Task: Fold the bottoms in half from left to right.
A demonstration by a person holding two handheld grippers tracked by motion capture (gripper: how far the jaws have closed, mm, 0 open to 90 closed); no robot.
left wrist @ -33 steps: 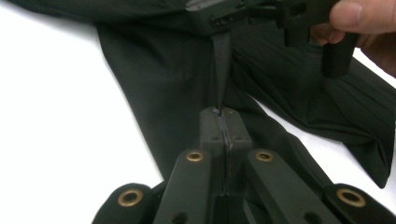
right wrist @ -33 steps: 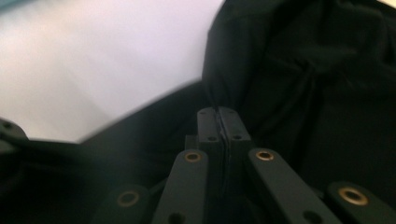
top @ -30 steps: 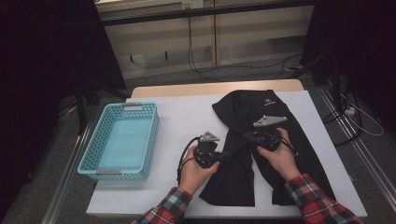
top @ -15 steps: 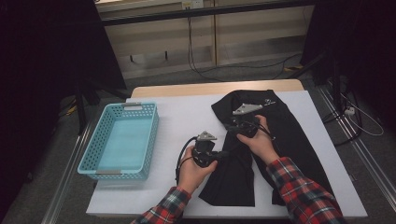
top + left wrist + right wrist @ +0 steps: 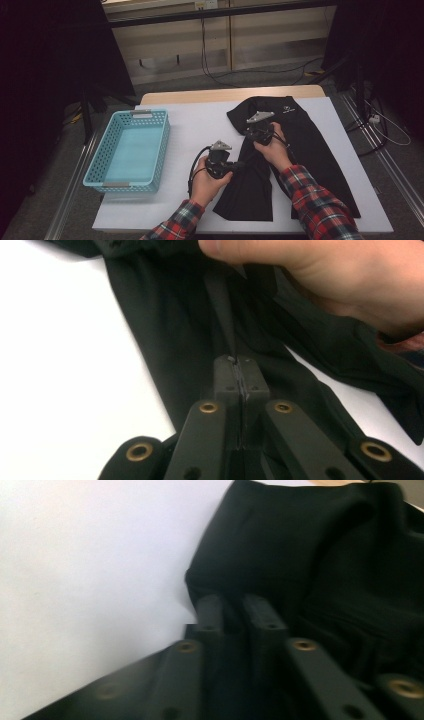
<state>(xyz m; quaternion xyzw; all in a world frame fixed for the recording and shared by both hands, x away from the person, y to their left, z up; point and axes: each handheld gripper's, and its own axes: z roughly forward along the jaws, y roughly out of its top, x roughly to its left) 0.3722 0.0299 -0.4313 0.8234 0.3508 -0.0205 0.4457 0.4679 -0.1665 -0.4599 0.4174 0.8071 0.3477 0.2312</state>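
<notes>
A black garment (image 5: 310,150) lies spread on the white table (image 5: 200,125), waist end away from me. My left gripper (image 5: 239,165) sits at the garment's near left part, and in the left gripper view (image 5: 237,365) its jaws are shut on a raised fold of the black cloth (image 5: 165,330). My right gripper (image 5: 254,129) is at the garment's left edge farther up. Its jaws have just been closing, and in the right gripper view (image 5: 235,611) they stand a narrow gap apart with the cloth's folded edge (image 5: 300,545) pinched between them.
A light blue plastic basket (image 5: 161,147) stands on the table's left side, with bare white tabletop between it and the garment. The person's right hand (image 5: 325,275) reaches over the cloth just beyond the left gripper. Cables and dark stands surround the table on the floor.
The right gripper has moved left and away across the garment to its left edge. The left gripper has stayed where it was, holding its fold.
</notes>
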